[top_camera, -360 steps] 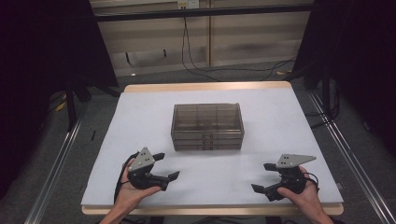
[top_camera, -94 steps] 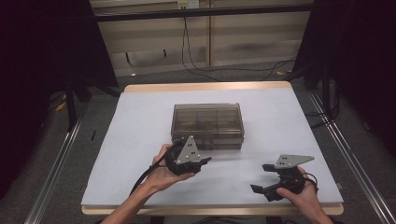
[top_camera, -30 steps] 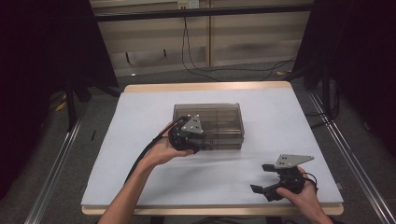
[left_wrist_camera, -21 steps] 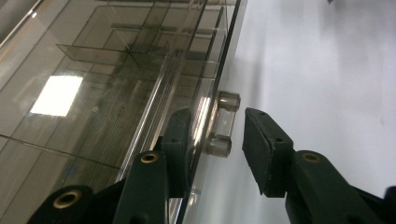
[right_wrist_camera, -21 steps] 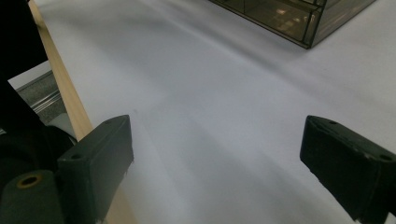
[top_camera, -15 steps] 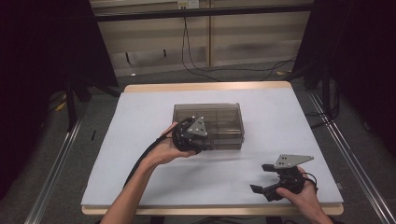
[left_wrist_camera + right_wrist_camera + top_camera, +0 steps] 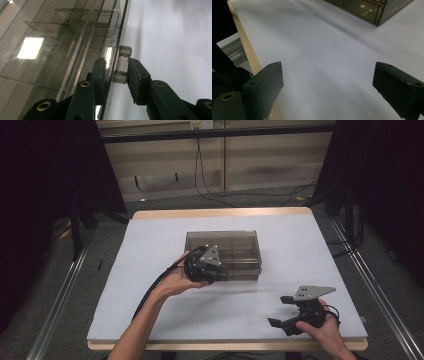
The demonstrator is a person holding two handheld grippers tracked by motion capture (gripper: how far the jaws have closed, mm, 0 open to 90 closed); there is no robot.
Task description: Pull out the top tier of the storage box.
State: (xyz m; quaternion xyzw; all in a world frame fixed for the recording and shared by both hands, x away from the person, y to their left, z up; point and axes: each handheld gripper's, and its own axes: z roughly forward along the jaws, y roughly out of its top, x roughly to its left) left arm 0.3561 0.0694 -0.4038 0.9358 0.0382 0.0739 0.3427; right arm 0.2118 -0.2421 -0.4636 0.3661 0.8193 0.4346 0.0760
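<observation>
My left gripper (image 7: 116, 72) has just been closing; its jaws now pinch the clear knob (image 7: 122, 65) on the plastic box (image 7: 227, 251) mid-table. My right gripper (image 7: 328, 85) rests near the table's (image 7: 150, 270) front edge, jaws wide, empty. The box's contents are unreadable.

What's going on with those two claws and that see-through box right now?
Left gripper jaws just been closing, pinching the clear box latch. Right gripper open, idle near table edge. Nothing in the way.

glossy clear plastic box (image 7: 235, 251), matt white tabletop (image 7: 150, 270)
</observation>
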